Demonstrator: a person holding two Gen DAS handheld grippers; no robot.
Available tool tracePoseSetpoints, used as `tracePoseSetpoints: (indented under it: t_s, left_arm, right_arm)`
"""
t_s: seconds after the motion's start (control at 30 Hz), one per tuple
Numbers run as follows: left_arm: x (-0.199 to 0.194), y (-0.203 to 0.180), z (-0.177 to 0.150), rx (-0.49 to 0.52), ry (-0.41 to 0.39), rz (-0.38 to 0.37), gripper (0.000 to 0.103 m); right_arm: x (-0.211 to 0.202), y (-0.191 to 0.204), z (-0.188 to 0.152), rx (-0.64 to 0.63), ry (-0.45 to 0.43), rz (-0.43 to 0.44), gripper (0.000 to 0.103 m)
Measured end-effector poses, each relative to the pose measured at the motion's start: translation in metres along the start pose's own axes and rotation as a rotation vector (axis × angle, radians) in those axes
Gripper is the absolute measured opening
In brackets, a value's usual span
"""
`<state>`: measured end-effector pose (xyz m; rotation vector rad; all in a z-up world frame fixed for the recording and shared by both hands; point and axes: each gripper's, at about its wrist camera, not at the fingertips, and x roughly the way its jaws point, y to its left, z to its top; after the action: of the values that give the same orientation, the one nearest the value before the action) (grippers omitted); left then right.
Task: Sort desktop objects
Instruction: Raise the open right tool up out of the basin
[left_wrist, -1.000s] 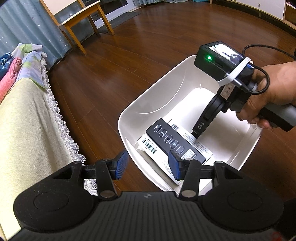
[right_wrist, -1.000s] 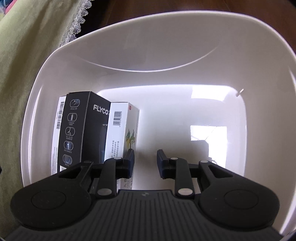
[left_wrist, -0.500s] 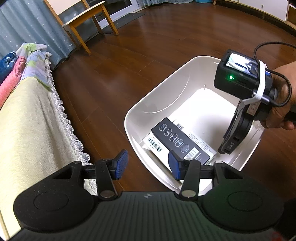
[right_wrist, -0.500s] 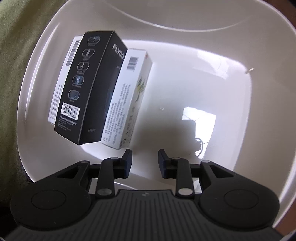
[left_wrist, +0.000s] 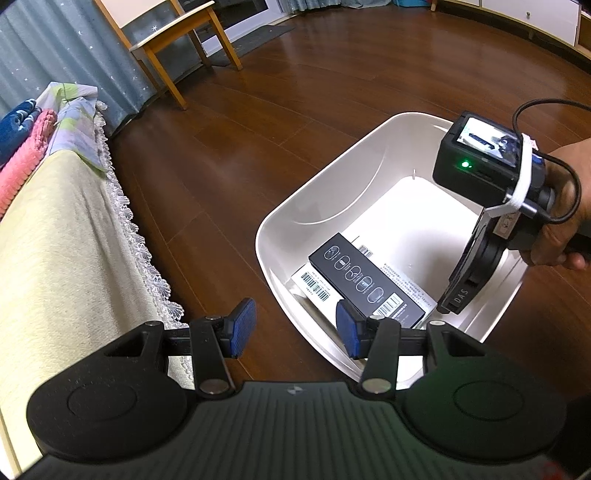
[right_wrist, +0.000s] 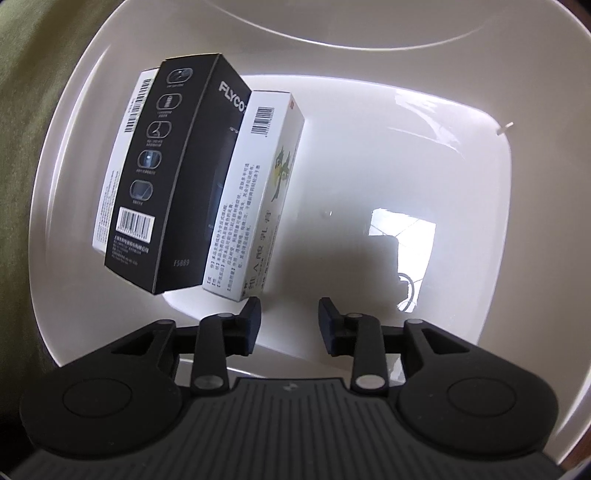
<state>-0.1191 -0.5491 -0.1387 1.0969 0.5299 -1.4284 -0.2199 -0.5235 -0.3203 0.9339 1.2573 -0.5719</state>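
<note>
A white plastic bin (left_wrist: 325, 199) stands on the wooden floor. Inside it a black FLYCO box (left_wrist: 365, 280) lies on top of white boxes (left_wrist: 314, 286). The right wrist view looks down into the bin (right_wrist: 461, 92): the black box (right_wrist: 173, 177) rests between a white box with a barcode (right_wrist: 258, 192) and another white one at its left. My right gripper (right_wrist: 290, 321) hovers open above the bin's near wall, holding nothing. It shows in the left wrist view, held by a hand (left_wrist: 565, 206). My left gripper (left_wrist: 295, 328) is open and empty above the bin's near-left rim.
A table covered with a yellowish cloth with lace trim (left_wrist: 74, 258) stands left of the bin. Folded fabrics (left_wrist: 33, 136) lie at its far end. A wooden chair (left_wrist: 173, 44) stands at the back. Brown wooden floor (left_wrist: 332, 85) surrounds the bin.
My right gripper has risen and drawn back out of the bin, so the boxes now sit farther from its fingers. The left gripper has barely moved.
</note>
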Motion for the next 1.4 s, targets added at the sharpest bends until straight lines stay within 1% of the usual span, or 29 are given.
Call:
tracePoseSetpoints:
  t_s: [0.1,0.37,0.5,0.57,0.67,0.73,0.77,0.83,0.87,0.93,0.97,1.1,1.17,1.2,1.23,1.33,1.4]
  left_arm:
    - [0.0,0.0,0.0,-0.002,0.0,0.0,0.054]
    - [-0.005,-0.007,-0.006,0.011,0.004,0.005,0.054]
    - [-0.01,-0.008,-0.01,-0.001,-0.003,0.002,0.054]
    - [-0.012,-0.008,-0.012,-0.01,-0.007,-0.001,0.054]
    - [-0.016,-0.011,-0.015,-0.011,-0.006,0.006,0.054]
    - [-0.019,-0.011,-0.018,-0.017,-0.009,0.007,0.055]
    - [-0.021,-0.012,-0.02,-0.02,-0.012,0.007,0.055]
    - [-0.026,-0.013,-0.023,-0.02,-0.021,0.005,0.06]
    - [-0.028,-0.013,-0.024,-0.021,-0.025,0.006,0.061]
    - [-0.033,-0.013,-0.027,-0.033,-0.029,0.016,0.069]
    - [-0.036,-0.012,-0.028,-0.038,-0.031,0.021,0.071]
    - [-0.053,-0.011,-0.034,-0.061,-0.049,0.047,0.08]
    - [-0.064,-0.011,-0.037,-0.073,-0.059,0.065,0.082]
    - [-0.069,-0.01,-0.038,-0.08,-0.064,0.074,0.085]
    - [-0.076,-0.01,-0.041,-0.087,-0.069,0.084,0.091]
    - [-0.096,-0.009,-0.05,-0.114,-0.088,0.114,0.094]
    - [-0.112,-0.007,-0.059,-0.141,-0.095,0.14,0.098]
  right_arm:
    - [-0.007,0.004,-0.003,-0.018,-0.018,-0.018,0.033]
    - [-0.035,0.021,-0.015,-0.099,-0.088,-0.101,0.036]
    - [-0.051,0.032,-0.022,-0.132,-0.121,-0.119,0.042]
    - [-0.067,0.03,-0.024,-0.148,-0.135,-0.122,0.045]
    - [-0.09,0.025,-0.025,-0.169,-0.158,-0.124,0.053]
    - [-0.094,0.032,-0.025,-0.173,-0.176,-0.118,0.06]
    - [-0.095,0.037,-0.025,-0.175,-0.185,-0.115,0.061]
    - [-0.099,0.047,-0.025,-0.179,-0.203,-0.109,0.067]
    - [-0.1,0.051,-0.024,-0.181,-0.213,-0.106,0.069]
    - [-0.103,0.061,-0.024,-0.185,-0.231,-0.099,0.071]
    - [-0.107,0.064,-0.024,-0.188,-0.24,-0.091,0.072]
    - [-0.129,0.076,-0.027,-0.212,-0.286,-0.071,0.078]
    - [-0.142,0.085,-0.031,-0.224,-0.313,-0.062,0.082]
    - [-0.148,0.091,-0.032,-0.231,-0.325,-0.056,0.084]
    - [-0.153,0.097,-0.032,-0.238,-0.338,-0.05,0.086]
    - [-0.167,0.116,-0.033,-0.264,-0.374,-0.033,0.091]
    - [-0.175,0.13,-0.034,-0.28,-0.397,-0.022,0.091]
